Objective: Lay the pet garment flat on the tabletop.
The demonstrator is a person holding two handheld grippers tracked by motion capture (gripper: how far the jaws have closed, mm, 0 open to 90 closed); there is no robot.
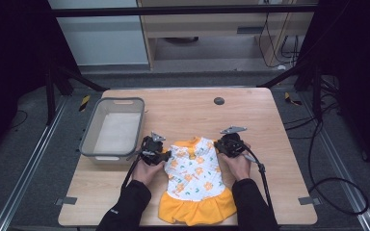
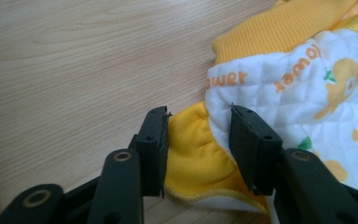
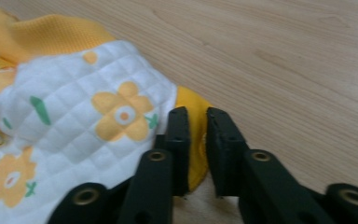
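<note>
Because quilted and floppy, likely light and limp: small dress [image 1: 195,180] flat at table's [image 1: 270,144] near middle. Left gripper [image 2: 198,135] parted around yellow sleeve [image 2: 191,149]; right gripper [image 3: 196,140] pinching far-right sleeve edge [image 3: 192,112]. Best held there.

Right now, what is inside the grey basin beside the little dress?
The grey basin shows a bare pale floor in the high view, with nothing resting on it. Its near wall hides the strip of floor closest to the left tongs, so that part cannot be checked.
</note>
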